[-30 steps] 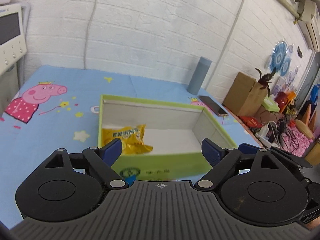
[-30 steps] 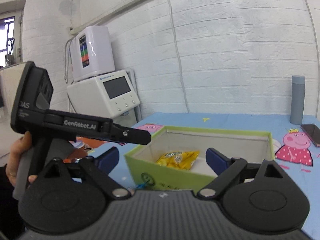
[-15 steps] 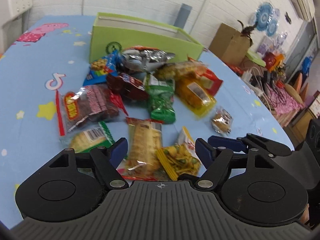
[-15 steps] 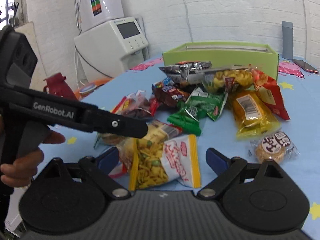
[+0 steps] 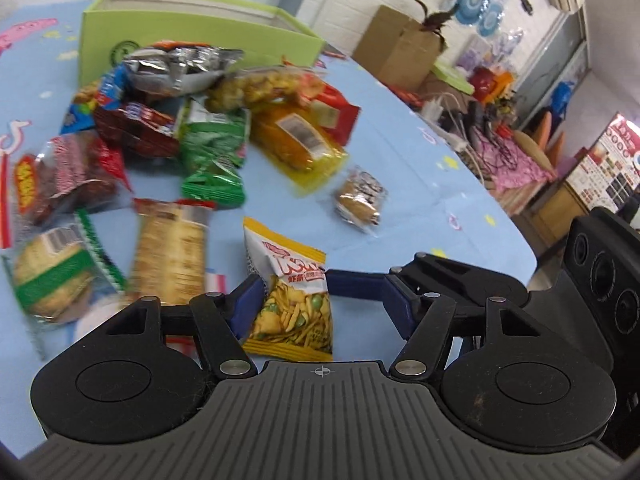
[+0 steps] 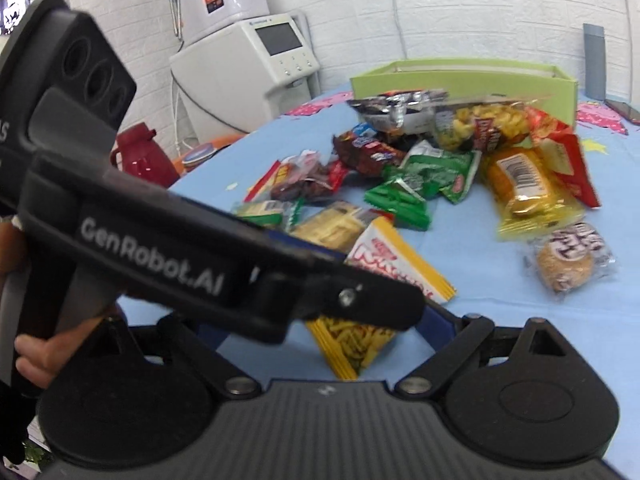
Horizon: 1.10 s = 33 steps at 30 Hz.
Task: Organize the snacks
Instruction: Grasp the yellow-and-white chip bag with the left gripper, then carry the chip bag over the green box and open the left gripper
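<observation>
The left claw [image 5: 326,300] stands over the near edge of the snack pile with a yellow-and-white crinkled plastic packet of shrimp-stick snacks [image 5: 294,300] lying between its blue pads. Its jaws have just been closing; the left pad sits against the packet's edge, while the right pad appears clear of it, so the packet is bracketed but not yet clamped. The right claw [image 6: 320,332] is held alongside with its jaws apart and gripping nothing I can make out, though the left tool's black body crosses that view and hides much of the gap. The packet rests flat on the blue cartoon-print bench [image 5: 420,184], the nearest item of the heap. Beyond it lie a tan biscuit packet [image 5: 172,252], green foil packets [image 5: 212,152], a yellow wrapped cake [image 5: 298,146], a round cake in clear wrap [image 5: 360,200] and a silver foil bag [image 5: 176,70], all loose on the cloth. The open lime-green cardboard box [image 5: 192,28] stands at the far side of the pile; its inside is not visible from here. In my judgement the step in hand is picking up the shrimp-stick packet for transfer to the box. The next move calls for closing the jaws fully on the packet, lifting it clear of its neighbours, and carrying it over the heap to the box. The thin film may slip or buckle under a shallow grip.
</observation>
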Tool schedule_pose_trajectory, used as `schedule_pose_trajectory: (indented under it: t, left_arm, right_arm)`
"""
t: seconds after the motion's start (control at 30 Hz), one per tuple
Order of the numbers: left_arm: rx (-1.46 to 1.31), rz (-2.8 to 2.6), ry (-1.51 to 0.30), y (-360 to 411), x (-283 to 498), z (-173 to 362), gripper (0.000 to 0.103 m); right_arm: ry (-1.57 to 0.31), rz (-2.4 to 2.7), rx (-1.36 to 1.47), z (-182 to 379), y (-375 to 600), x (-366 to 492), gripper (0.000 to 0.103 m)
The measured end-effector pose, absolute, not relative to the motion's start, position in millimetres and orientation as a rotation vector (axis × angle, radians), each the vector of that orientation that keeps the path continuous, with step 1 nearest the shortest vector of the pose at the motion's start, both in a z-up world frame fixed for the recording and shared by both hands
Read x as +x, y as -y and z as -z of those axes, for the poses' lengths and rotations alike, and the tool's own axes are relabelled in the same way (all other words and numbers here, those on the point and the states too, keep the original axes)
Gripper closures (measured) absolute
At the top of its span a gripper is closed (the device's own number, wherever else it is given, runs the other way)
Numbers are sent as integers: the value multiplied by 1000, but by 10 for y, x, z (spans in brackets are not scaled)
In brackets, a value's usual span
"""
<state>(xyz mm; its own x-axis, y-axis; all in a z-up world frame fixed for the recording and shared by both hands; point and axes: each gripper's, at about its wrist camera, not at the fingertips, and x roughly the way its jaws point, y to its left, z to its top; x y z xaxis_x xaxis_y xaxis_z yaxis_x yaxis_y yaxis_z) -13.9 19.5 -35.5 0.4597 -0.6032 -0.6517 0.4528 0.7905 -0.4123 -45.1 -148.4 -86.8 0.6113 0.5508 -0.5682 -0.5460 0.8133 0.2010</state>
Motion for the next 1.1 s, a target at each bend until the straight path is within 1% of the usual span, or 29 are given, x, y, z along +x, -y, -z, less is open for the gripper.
schedule_pose_trajectory:
  t: [0.07, 0.17, 0.23, 0.3, 0.33, 0.37, 0.4, 0.47, 0.57, 0.67, 0.8, 0.9, 0.97, 1.03, 1.07, 1.1]
  left_arm:
    - [-162, 629, -866, -154, -144, 337, 50]
    - [-162, 603, -867, -192, -93, 324, 46]
    - [-176, 605, -899, -208, -62, 375, 48]
    - [-185, 608, -936, -223, -57, 469, 59]
    - [-187, 609, -921, -239, -79, 479, 65]
    - [-192, 611, -929, -247, -75, 484, 84]
    - [-210, 606, -934, -264, -51, 468, 85]
    - [-242, 606, -907, -305, 12, 364, 85]
    - [-266, 631, -823, -340, 171, 77, 85]
    - [-271, 640, -729, -346, 513, -297, 84]
    - [-231, 605, -631, -294, 1205, -656, 82]
    - [-210, 564, -617, -260, 1782, -724, 81]
    - [-220, 546, -632, -285, 2141, -672, 80]
    - [-222, 520, -646, -326, 2442, -598, 72]
    - [-230, 502, -658, -373, 2564, -567, 58]
    - [-241, 485, -660, -424, 2643, -553, 52]
  right_arm:
    - [-659, -602, 3, 849, 1570, -473, 10]
    - [-652, -574, 8, 855, 1625, -487, 10]
    - [-656, -571, 20, 905, 1623, -469, 10]
    - [-631, -571, -8, 962, 1570, -477, 12]
    - [-610, -559, -39, 982, 1531, -490, 19]
    - [-595, -551, -66, 989, 1501, -501, 32]
    - [-592, -563, -69, 979, 1488, -487, 35]
    - [-598, -576, -43, 915, 1516, -411, 35]
    - [-523, -575, -51, 670, 1558, -288, 35]
    - [-427, -572, -76, 342, 1560, -24, 34]
    - [-323, -557, -155, -60, 1468, 602, 33]
    - [-325, -561, -179, -222, 1420, 1247, 32]
    - [-350, -570, -178, -243, 1397, 1641, 30]
    - [-379, -583, -166, -217, 1383, 1993, 27]
    - [-393, -586, -162, -191, 1381, 2137, 25]
    - [-407, -584, -154, -172, 1382, 2250, 23]
